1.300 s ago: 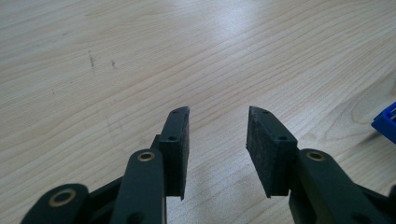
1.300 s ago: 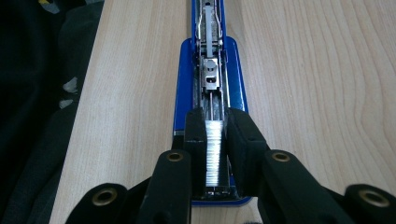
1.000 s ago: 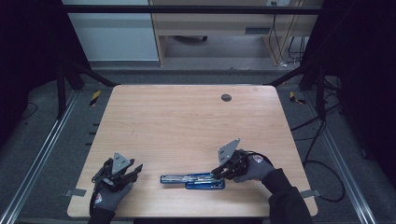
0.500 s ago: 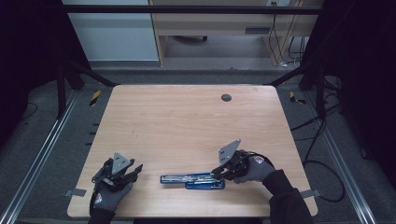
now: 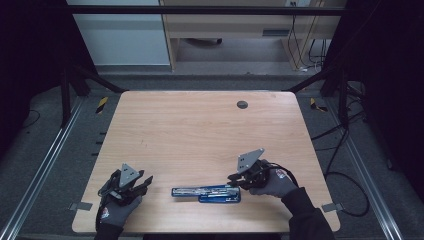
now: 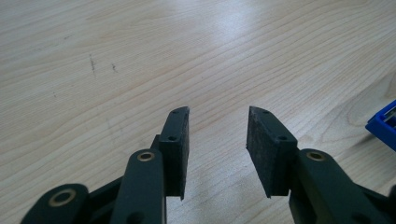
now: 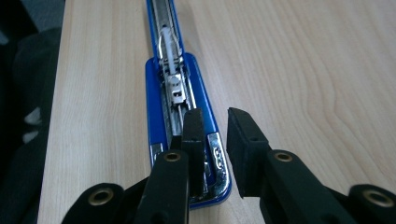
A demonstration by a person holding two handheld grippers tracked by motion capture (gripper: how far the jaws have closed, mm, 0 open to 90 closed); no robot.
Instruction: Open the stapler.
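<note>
— High view first: blue stapler (image 5: 206, 192) flat on the desk (image 5: 200, 135) near the front edge, opened out, long axis running left to right.
— Closer claw?
— Right claw (image 5: 235, 178), at the stapler's right end; left claw (image 5: 145, 182) well apart to the left, spread and empty.
— Right claw's state?
— Parted, having just opened slightly; one finger (image 7: 193, 140) over the metal end of the tray, other finger off its side, nothing gripped. Stapler stretching straight away along the jaws.
</note>
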